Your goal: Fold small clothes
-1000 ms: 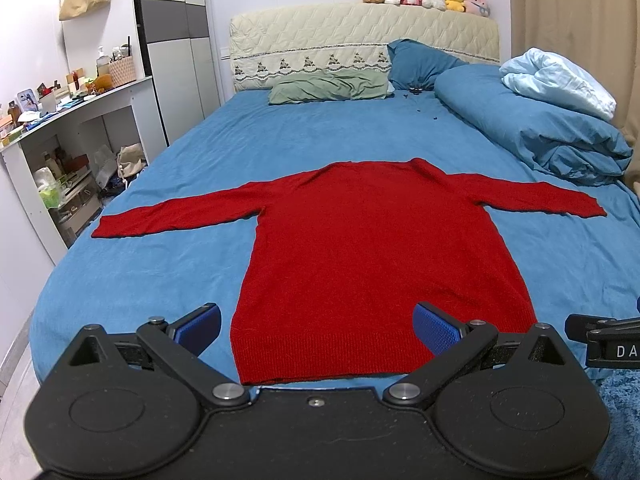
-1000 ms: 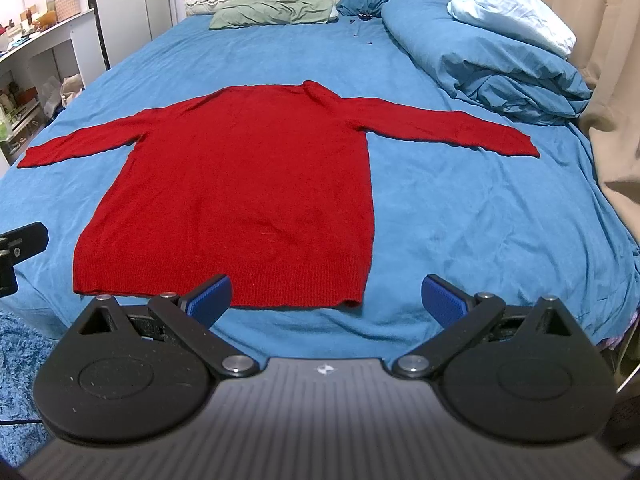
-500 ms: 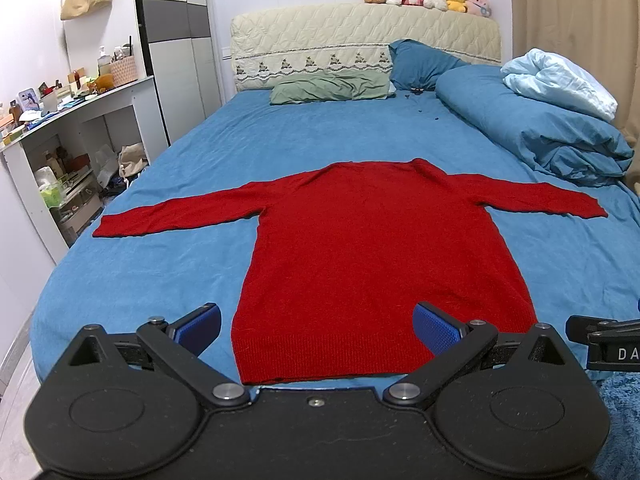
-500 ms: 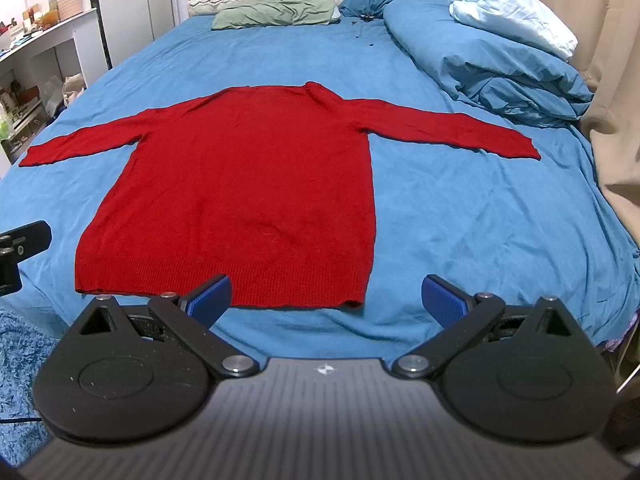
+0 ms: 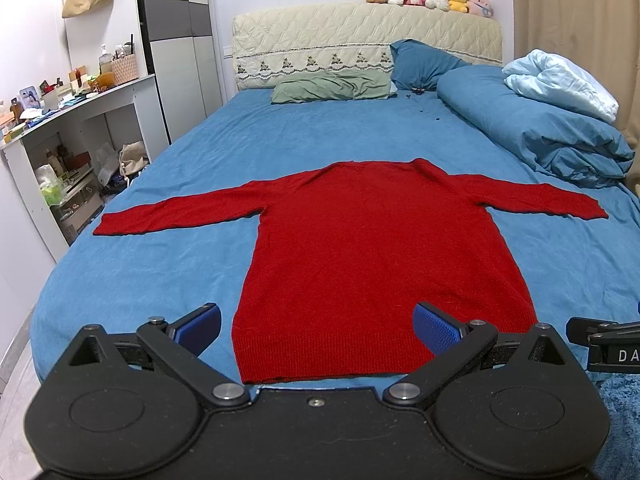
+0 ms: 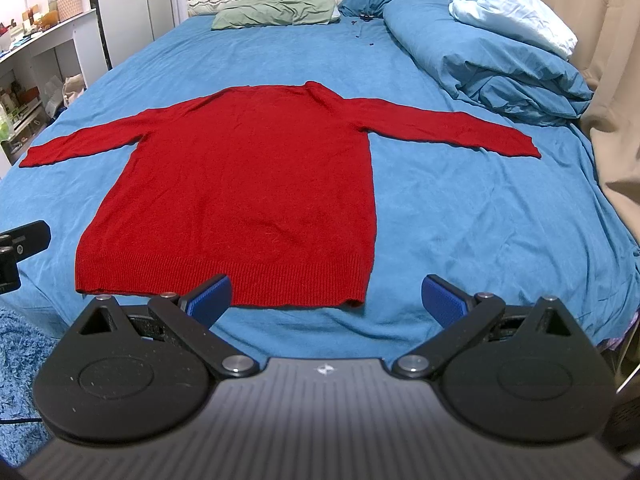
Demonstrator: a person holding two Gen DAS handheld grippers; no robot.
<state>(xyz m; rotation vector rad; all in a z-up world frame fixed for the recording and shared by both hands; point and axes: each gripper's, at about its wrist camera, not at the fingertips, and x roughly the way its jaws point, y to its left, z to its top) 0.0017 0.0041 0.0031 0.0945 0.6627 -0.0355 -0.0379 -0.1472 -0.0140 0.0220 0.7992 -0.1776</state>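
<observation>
A red long-sleeved sweater (image 5: 372, 256) (image 6: 248, 184) lies flat on the blue bed sheet (image 5: 192, 248) (image 6: 472, 216), hem toward me, both sleeves spread out sideways. My left gripper (image 5: 318, 330) hovers open just short of the hem's left half, nothing between its blue pads (image 5: 438, 332). My right gripper (image 6: 326, 298) is open too, held in front of the hem's right corner, clear of the cloth. Each gripper's black body shows at the edge of the other's view.
A rolled blue duvet (image 5: 532, 136) with a pale blue blanket (image 5: 560, 84) lies along the bed's right side. Pillows (image 5: 332, 90) and a headboard (image 5: 360, 40) with plush toys are at the far end. A cluttered white shelf unit (image 5: 68, 136) stands left; curtain (image 6: 612, 80) right.
Both grippers have drifted very slightly; the right one sits a touch closer to the hem. The sweater has not moved.
</observation>
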